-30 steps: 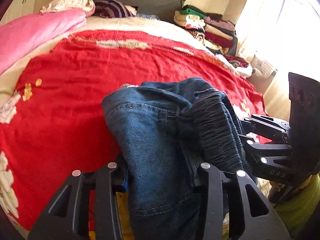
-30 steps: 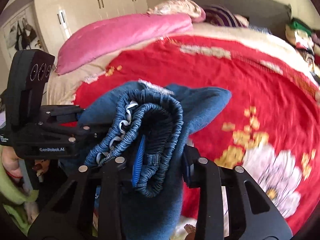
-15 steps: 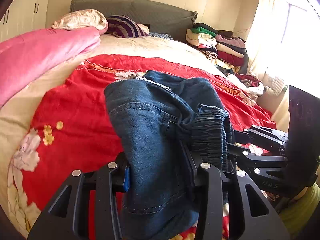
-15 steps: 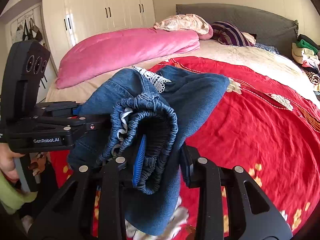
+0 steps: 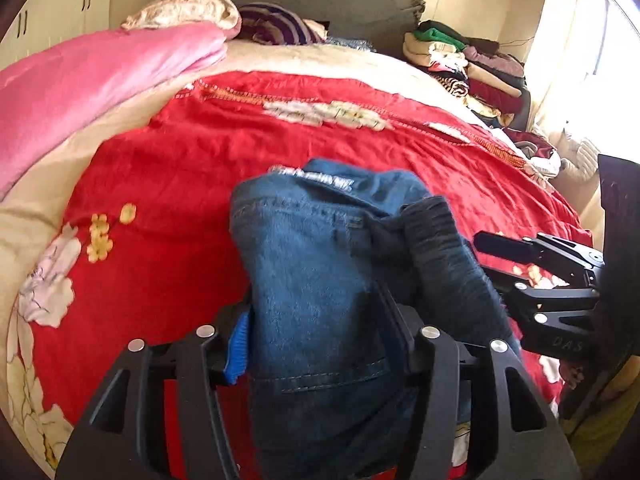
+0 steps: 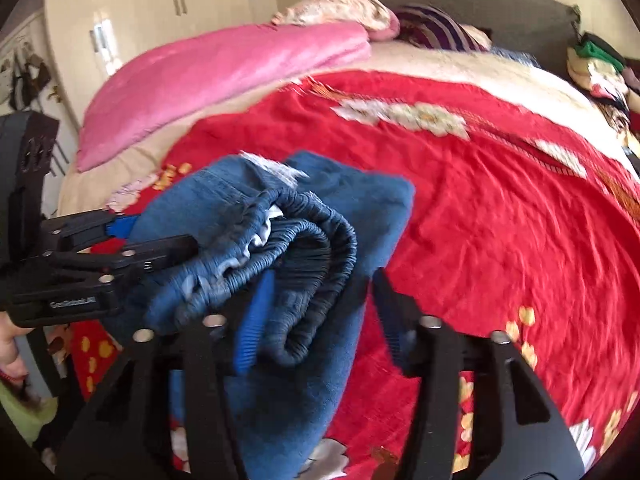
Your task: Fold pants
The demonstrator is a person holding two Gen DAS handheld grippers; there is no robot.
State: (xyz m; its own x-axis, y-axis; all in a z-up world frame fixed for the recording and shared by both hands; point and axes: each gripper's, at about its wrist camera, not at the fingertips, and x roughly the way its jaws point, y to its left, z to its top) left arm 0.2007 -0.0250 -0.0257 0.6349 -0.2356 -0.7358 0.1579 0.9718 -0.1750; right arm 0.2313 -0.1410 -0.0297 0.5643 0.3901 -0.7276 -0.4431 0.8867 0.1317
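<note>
The blue denim pants (image 5: 316, 280) are bunched in a folded bundle held above the red bedspread (image 5: 192, 184). My left gripper (image 5: 320, 340) is shut on the denim, which drapes over and between its fingers. In the right wrist view my right gripper (image 6: 316, 312) is shut on the pants (image 6: 280, 248) at the gathered elastic waistband (image 6: 320, 256). The right gripper shows at the right edge of the left wrist view (image 5: 540, 280). The left gripper shows at the left of the right wrist view (image 6: 120, 252), clamped on the same bundle.
A pink quilt (image 5: 92, 84) lies along the bed's left side, with pillows (image 5: 184, 12) at the grey headboard. A pile of folded clothes (image 5: 460, 60) sits at the far right corner. White wardrobes (image 6: 160, 20) stand beyond the bed.
Both grippers have dropped and tilted down toward the bed with the pants still gripped; the bundle now sits lower over the red bedspread.
</note>
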